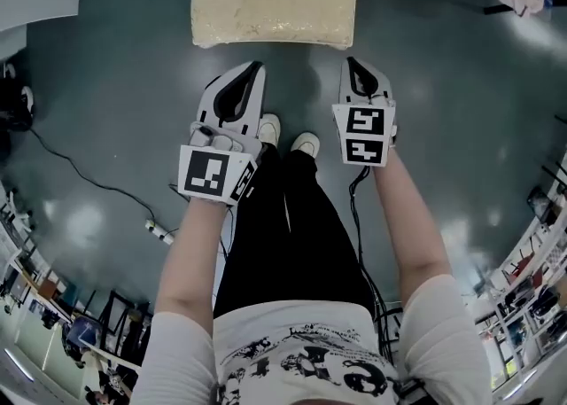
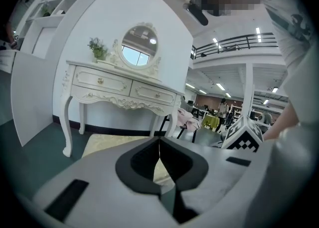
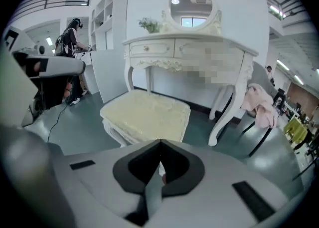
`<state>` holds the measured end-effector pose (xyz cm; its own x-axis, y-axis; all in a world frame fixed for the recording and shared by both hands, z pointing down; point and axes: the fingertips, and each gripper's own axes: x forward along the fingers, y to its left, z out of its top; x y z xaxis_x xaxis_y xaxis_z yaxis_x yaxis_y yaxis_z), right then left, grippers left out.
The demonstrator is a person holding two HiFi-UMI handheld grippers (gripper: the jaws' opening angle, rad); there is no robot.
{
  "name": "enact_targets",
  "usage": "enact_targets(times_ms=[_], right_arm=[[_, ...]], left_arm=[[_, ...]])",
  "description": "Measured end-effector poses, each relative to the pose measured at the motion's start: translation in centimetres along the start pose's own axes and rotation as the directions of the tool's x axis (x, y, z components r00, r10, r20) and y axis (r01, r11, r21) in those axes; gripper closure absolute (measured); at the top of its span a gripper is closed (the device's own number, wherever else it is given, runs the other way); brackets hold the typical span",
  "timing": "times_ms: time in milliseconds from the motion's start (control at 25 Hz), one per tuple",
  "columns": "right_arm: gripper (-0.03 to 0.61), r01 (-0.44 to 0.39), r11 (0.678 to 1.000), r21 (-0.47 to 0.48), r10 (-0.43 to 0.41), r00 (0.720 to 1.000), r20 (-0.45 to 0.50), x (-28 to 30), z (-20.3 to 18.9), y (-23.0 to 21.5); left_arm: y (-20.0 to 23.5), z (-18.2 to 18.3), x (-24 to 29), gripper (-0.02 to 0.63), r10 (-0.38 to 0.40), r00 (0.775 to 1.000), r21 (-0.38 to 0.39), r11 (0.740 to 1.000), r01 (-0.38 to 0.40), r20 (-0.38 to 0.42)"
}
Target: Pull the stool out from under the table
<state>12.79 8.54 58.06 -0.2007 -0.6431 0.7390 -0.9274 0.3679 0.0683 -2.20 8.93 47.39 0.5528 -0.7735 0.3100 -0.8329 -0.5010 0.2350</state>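
Head view, looking down: stool (image 1: 275, 0) at 12 o'clock, just ahead of the shoes (image 1: 304, 143), cushion fully in sight on the dark floor (image 1: 115, 84). Checked against the right gripper view: none of it under the table (image 3: 189, 47). Standing out in front, toward 7 o'clock of the table legs in that view. Reads as pull done, nothing left to drag.

Holding left gripper (image 1: 257, 71) at 11 o'clock of the feet and right gripper (image 1: 354, 66) at 1 o'clock. Both nosed toward 12, short of the near cushion edge, touching nothing. Jaws pressed together on both, tips meeting, nothing pinched between. Likely carried like that because no grip needed now: empty, closed, clear of the seat, one each side of where the seat's front edge would be taken.

Aimed differently: left close to level, looking at the drawers and the oval mirror (image 2: 139, 46); right tipped further down onto the cushion.

Around it:
- cable (image 1: 80, 177) trailing on the floor at 9 o'clock of the feet, well apart from the stool
- pink cloth (image 3: 261, 107) draped at 4 o'clock of the table, off to the side
- small plant (image 3: 149, 24) on the tabletop at 9 o'clock of the mirror

Would watch that cable if stepping back. No snag visible between stool legs and table legs.
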Motion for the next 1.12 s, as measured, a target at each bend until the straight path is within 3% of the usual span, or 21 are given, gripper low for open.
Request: enact_targets(times_ms=[200,360,600,880,1120], right_arm=[[0.561,0.028,1.0,-0.014,-0.024,0.979,0.2,-8.0,11.1,0.5],[0.561,0.056,0.998,-0.027,-0.044,0.945,0.324,-14.4,19.1,1.1],[0.561,0.113,0.993,0.03,-0.114,0.874,0.473,-23.4,30.5,0.4],[0.561,0.111,0.993,0.051,-0.119,0.796,0.594,-31.9,38.7,1.0],[0.561,0.113,0.989,0.094,-0.147,0.748,0.647,-37.3,43.0,0.7]], left_arm=[[-0.2,8.8,-2.2,0.592,-0.02,0.998,0.045,0.999,0.017,0.066],[0.2,17.7,-4.7,0.592,-0.034,0.988,0.068,0.997,0.024,0.153],[0.2,30.5,-7.4,0.592,-0.087,0.964,0.122,0.991,0.057,0.252],[-0.6,38.3,-12.0,0.592,-0.11,0.965,0.279,0.959,0.04,0.239],[-1.4,43.7,-14.3,0.592,-0.108,0.96,0.322,0.946,0.02,0.259]])
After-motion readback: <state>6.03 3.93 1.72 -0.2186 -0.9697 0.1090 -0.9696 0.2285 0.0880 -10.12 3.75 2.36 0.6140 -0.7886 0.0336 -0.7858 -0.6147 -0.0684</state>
